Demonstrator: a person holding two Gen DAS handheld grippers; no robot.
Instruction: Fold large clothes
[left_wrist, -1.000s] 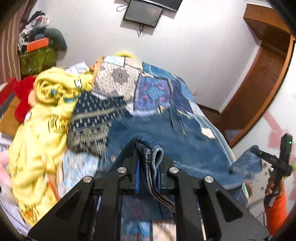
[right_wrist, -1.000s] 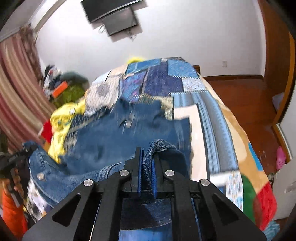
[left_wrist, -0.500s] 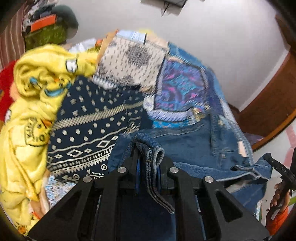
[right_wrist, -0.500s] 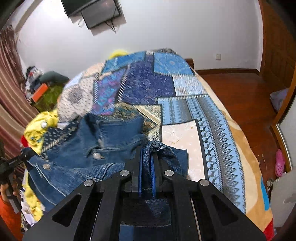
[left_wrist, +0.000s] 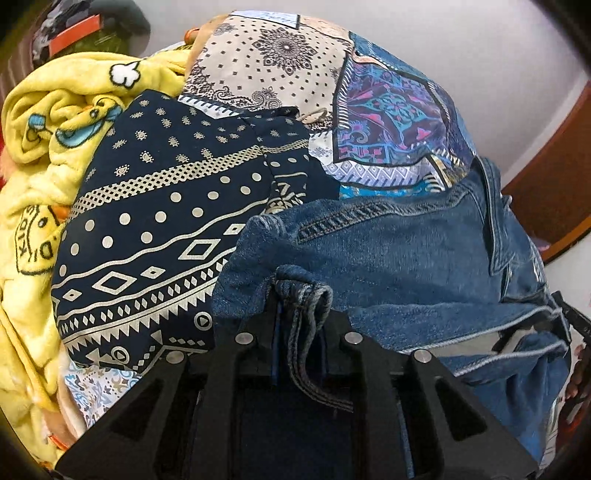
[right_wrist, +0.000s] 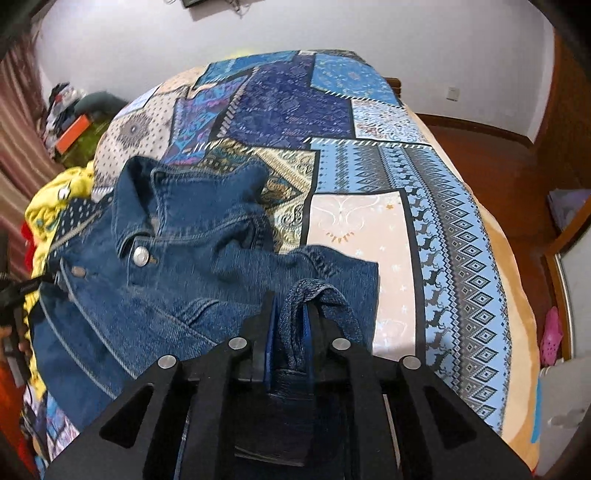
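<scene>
A blue denim jacket (right_wrist: 177, 266) lies on the patchwork bedspread (right_wrist: 369, 229), collar and metal buttons facing up; it also shows in the left wrist view (left_wrist: 399, 251). My left gripper (left_wrist: 300, 306) is shut on a bunched hem of the jacket. My right gripper (right_wrist: 290, 314) is shut on another bunched edge of the same jacket, near the bed's near side. The cloth between the jaws hides the pads.
A navy patterned garment (left_wrist: 166, 229) and a yellow fleece blanket (left_wrist: 44, 155) lie left of the jacket. Clutter with an orange box (right_wrist: 72, 133) sits by the far wall. A wooden floor (right_wrist: 498, 166) runs along the bed's right side.
Both grippers have moved forward and down over the bed, carrying the jacket's held edges. The jacket now lies spread lower on the bedspread, and the views tilt down toward it.
</scene>
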